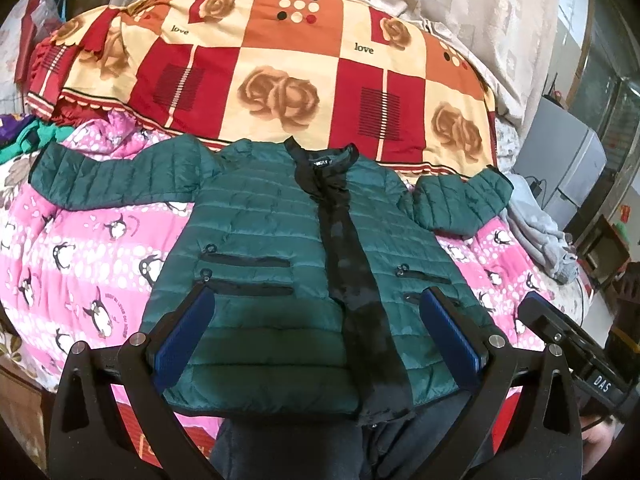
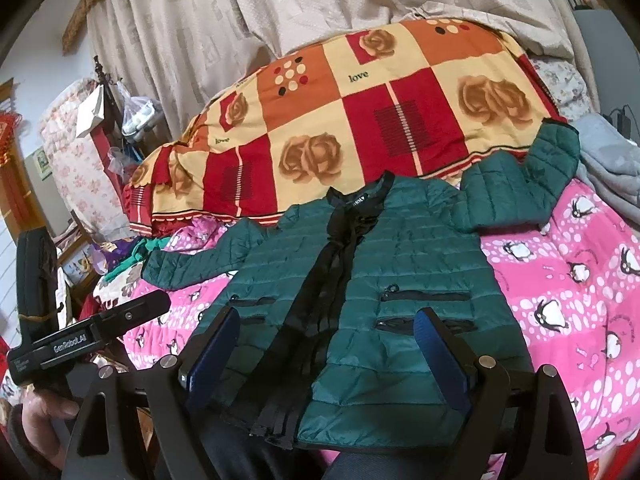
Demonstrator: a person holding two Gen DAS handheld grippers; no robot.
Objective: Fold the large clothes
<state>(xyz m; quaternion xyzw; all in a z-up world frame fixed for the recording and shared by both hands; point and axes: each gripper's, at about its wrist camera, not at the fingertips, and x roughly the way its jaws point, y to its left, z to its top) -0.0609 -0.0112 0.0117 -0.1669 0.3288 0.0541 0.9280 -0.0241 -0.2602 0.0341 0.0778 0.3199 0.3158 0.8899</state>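
A dark green quilted jacket [image 1: 264,232] with a black front placket lies flat, front up, on a pink penguin-print bedspread [image 1: 80,264], sleeves spread to both sides. It also shows in the right wrist view [image 2: 400,264]. My left gripper [image 1: 316,300] is open with blue pads, hovering over the jacket's lower hem and holding nothing. My right gripper [image 2: 324,320] is open too, above the lower front of the jacket, empty. The right gripper's body shows at the right edge of the left wrist view [image 1: 560,328]; the left gripper's body shows at the left of the right wrist view [image 2: 92,332].
A red, orange and cream rose-print quilt [image 1: 280,64] is piled behind the jacket. A grey garment [image 1: 536,224] lies at the bed's right side. Beige curtains [image 2: 280,12] hang behind. Clutter and furniture stand to the left of the bed [image 2: 100,120].
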